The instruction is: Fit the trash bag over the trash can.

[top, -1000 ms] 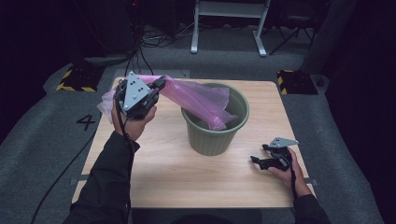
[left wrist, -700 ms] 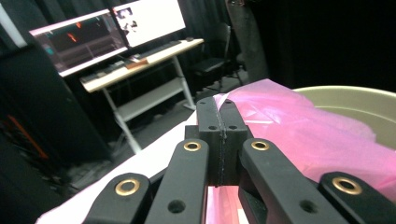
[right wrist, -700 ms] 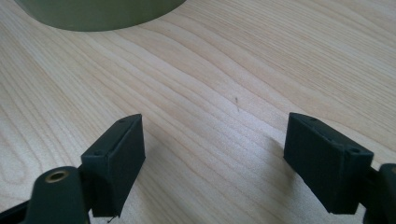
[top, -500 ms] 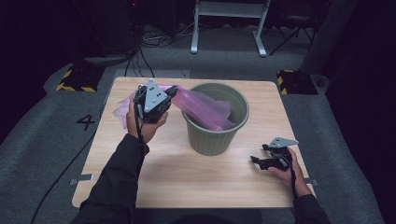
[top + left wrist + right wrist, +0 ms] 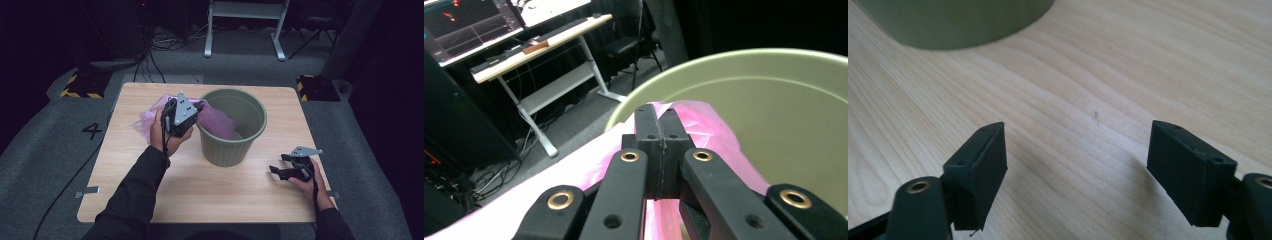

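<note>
**Clerk:** Item one, the largest?
**Keeper:** Tabletop (image 5: 150, 200). Pale wood, and it carries everything else. You have the work set near its middle, where either hand can reach it.

**Clerk:** Item two?
**Keeper:** Bin (image 5: 232, 145). Olive green and upright, with its mouth facing up so that film can be fed in from above.

**Clerk:** Item three?
**Keeper:** Pink bag (image 5: 220, 122). Thin plastic film. Part of it hangs down inside the bin against the left wall. The rest drapes over the rim and lies on the tabletop to the bin's left. It reads as a liner partway in, with the outside length kept as slack for the rim.

**Clerk:** Item four?
**Keeper:** Left tool (image 5: 200, 106). Clenched on a fold of the pink bag, jaws pressed together with the film pinched between them. You hold it right at the bin's left rim, probably so the film goes in at the edge and does not bunch in the middle.

**Clerk:** Item five?
**Keeper:** Right tool (image 5: 277, 167). Released, low over the tabletop, right of the bin and apart from it. Its jaws have just been closing a little, yet they stand wide with only bare wood between them. It looks parked, ready to steady the bin or take the bag's other edge
</note>
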The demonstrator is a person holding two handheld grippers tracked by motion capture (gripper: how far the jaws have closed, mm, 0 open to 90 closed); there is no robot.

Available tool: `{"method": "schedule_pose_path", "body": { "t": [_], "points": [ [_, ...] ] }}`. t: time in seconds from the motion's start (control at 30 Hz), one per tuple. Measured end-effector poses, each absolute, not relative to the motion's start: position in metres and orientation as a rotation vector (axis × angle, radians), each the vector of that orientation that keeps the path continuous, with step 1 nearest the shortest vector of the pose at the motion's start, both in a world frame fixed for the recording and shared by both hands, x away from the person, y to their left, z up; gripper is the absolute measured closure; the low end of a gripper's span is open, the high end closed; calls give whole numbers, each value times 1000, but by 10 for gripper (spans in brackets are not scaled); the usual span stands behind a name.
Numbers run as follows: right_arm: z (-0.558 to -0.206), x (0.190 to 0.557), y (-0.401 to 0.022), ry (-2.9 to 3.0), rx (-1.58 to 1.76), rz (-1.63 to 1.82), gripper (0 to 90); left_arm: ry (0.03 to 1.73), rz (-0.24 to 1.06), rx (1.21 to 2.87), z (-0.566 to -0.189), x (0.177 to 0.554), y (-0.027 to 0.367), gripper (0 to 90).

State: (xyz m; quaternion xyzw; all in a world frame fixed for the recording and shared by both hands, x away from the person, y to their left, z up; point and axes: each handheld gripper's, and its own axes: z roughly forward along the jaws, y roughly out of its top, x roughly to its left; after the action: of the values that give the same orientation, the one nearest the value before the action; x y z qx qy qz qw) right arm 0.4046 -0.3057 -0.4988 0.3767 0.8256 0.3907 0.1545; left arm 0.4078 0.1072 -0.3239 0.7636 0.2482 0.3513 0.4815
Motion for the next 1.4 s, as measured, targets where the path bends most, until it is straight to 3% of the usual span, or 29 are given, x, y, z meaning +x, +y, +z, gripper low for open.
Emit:
{"method": "schedule_pose_path", "body": {
  "t": [0.13, 0.33, 0.47, 0.77, 0.93, 1.4],
  "points": [
    [-479, 401, -308, 2312, 1063, 1188, 256, 599, 803, 1878, -328, 408, 105, 900],
    [-410, 381, -295, 2182, 906, 1359, 278, 576, 790, 1904, -331, 408, 99, 900],
    [-382, 376, -277, 2175, 797, 1367, 274, 557, 785, 1917, -333, 407, 93, 900],
    [-344, 369, -243, 2170, 690, 1482, 283, 542, 760, 1934, -336, 408, 85, 900],
    [-326, 371, -209, 2196, 577, 1396, 283, 525, 754, 1942, -336, 407, 81, 900],
    [-327, 398, -149, 2278, 523, 1337, 286, 506, 741, 1939, -335, 401, 87, 900]
  ]
}}
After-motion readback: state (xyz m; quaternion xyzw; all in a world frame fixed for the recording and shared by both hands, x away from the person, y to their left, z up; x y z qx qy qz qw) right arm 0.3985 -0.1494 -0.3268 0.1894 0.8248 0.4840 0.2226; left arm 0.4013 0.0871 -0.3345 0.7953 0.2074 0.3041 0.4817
